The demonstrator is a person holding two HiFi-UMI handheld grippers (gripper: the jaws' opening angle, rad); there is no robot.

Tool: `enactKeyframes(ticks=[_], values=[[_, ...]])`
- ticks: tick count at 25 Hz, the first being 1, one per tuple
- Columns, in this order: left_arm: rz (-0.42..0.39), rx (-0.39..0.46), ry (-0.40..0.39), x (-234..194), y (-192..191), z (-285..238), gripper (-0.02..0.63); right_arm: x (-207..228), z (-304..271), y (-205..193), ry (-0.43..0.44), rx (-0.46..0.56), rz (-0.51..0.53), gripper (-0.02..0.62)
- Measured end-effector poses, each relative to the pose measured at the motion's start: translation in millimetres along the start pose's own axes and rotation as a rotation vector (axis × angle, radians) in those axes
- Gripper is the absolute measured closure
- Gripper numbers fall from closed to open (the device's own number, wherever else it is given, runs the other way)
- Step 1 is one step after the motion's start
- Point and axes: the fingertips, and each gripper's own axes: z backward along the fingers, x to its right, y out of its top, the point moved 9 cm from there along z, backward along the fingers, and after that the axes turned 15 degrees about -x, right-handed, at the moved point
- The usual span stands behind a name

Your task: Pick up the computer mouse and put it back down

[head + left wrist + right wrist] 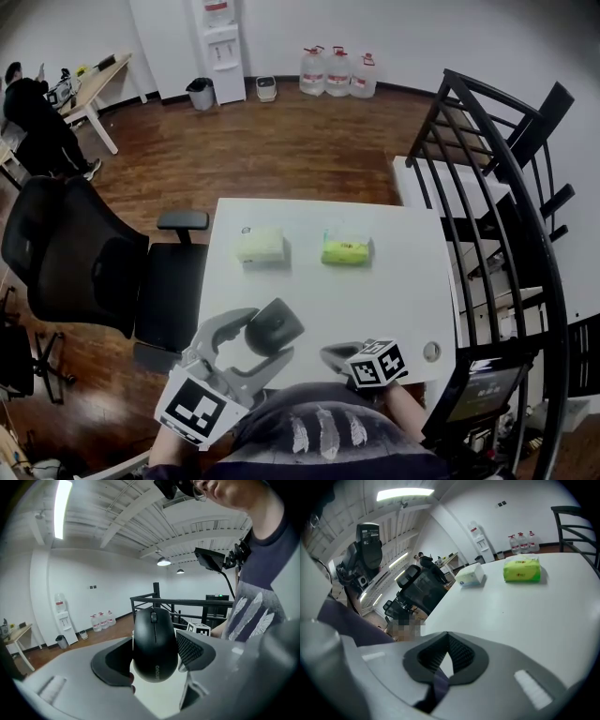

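My left gripper [154, 654] clamps the black computer mouse [155, 644] between its jaws. The pads press both flanks, and the scroll-wheel end points away from the gripper. In the head view, I see the mouse held over the white table's [375, 300] near-left corner. My right gripper [446, 654] is by the near edge, jaws closed together.

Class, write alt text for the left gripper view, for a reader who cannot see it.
A black computer mouse is clamped between the two dark padded jaws of the left gripper, scroll wheel facing the camera. Behind it is a white room with a water dispenser, water bottles and a black railing; the person's torso fills the right.
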Motion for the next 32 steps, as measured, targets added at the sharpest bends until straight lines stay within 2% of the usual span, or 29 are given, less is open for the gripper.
enactKeyframes(ticks=[7,11,16,20,27,32], values=[[-0.016,0.031,0.004,-2.2,5.3,-3.2,0.299,6.0,2.3,1.9,-0.007,0.006,-0.010,0.592],[0.036,0.064,0.001,-4.4,9.3,-6.6,0.301,10.7,4.2,1.3,-0.006,0.009,-0.019,0.592],[0.045,0.052,0.009,-8.3,9.5,-10.8,0.301,12.6,2.4,1.8,-0.006,0.013,-0.025,0.592],[0.084,0.043,0.008,-11.5,6.0,-11.9,0.301,14.1,-0.5,4.0,-0.003,0.009,-0.024,0.592],[0.065,0.019,0.005,-8.7,6.2,-15.1,0.301,14.0,0.7,1.2,-0.008,0.014,-0.028,0.592],[0.052,0.032,0.000,-5.6,13.5,-14.8,0.301,13.3,3.5,-0.7,-0.018,0.017,-0.025,0.592]])
